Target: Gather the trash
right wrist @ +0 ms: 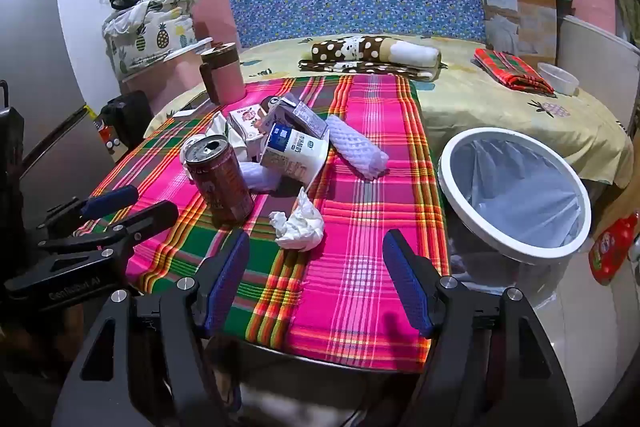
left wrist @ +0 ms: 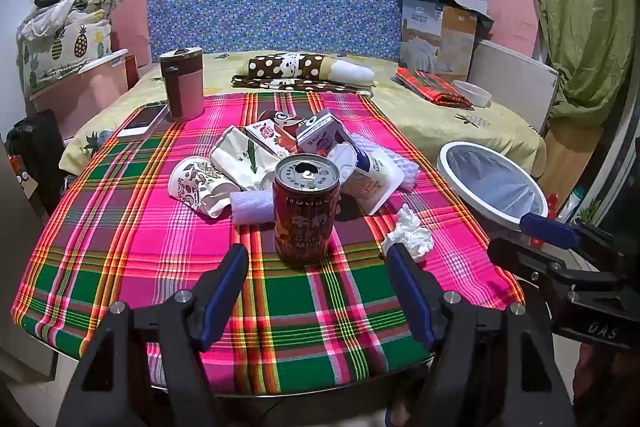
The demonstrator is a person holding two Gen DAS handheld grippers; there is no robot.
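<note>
A red drink can stands upright on the plaid tablecloth, just beyond my open, empty left gripper. Behind it lies a pile of trash: a paper cup, milk cartons, a white foam net. A crumpled tissue lies right of the can. In the right wrist view my open, empty right gripper sits just short of the tissue, with the can to its left. A white-rimmed bin with a liner stands right of the table.
A pink and brown thermos and a phone sit at the table's far left. Beyond is a bed with a dotted pillow, a folded plaid cloth and a plastic bowl. A fridge stands at left.
</note>
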